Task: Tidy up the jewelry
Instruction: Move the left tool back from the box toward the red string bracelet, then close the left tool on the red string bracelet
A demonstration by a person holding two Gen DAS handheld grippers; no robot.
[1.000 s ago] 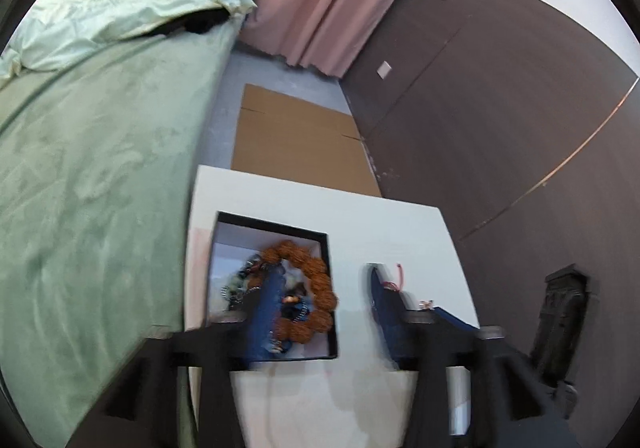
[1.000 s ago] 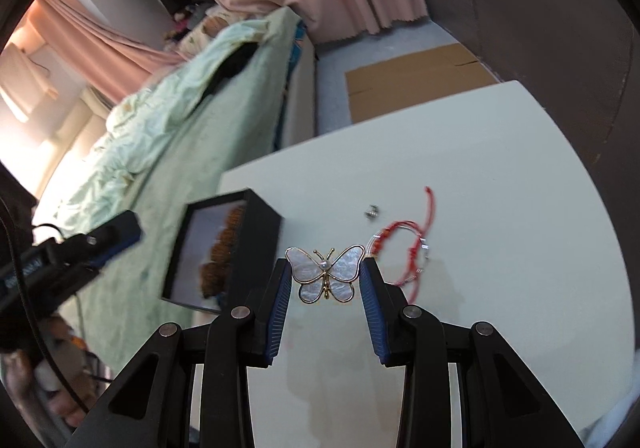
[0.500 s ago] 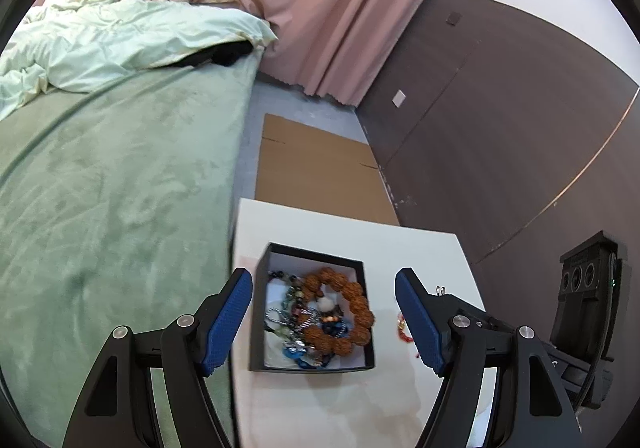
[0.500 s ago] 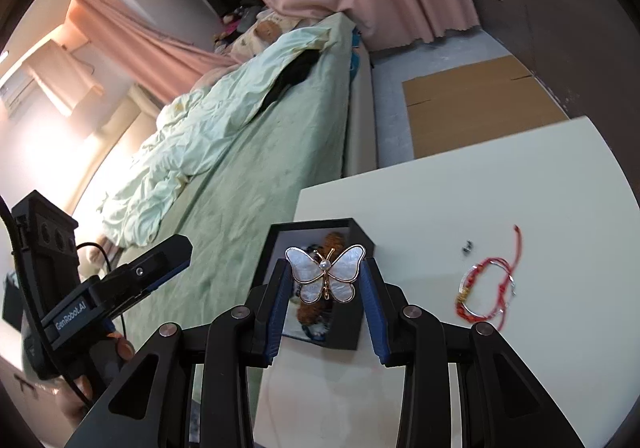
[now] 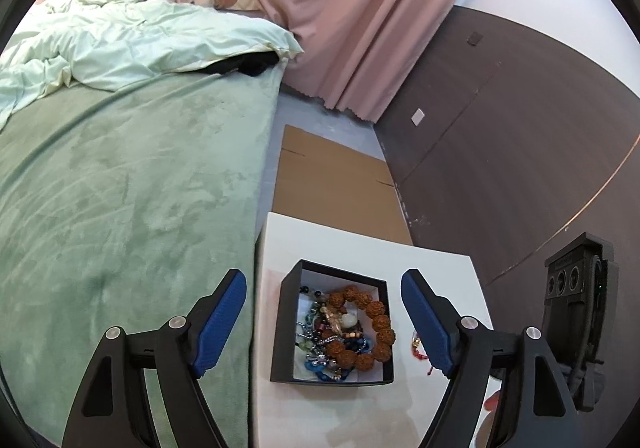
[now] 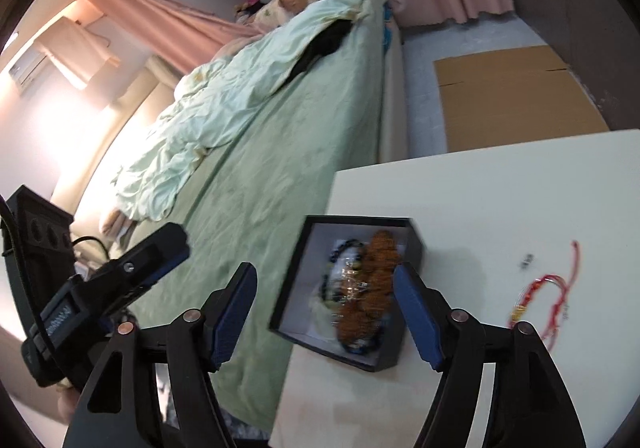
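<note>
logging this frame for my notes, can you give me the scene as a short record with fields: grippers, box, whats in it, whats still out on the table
left gripper: open, empty, hovering over the box
right gripper: open, empty, fingers either side of the box
box: black, white inside, lid off, on the white table near the bed-side edge
box contents: brown bead bracelet on top of a tangle of mixed beaded pieces
still on table: red cord bracelet; small dark item, too small to identify
beside table: green bed
</note>
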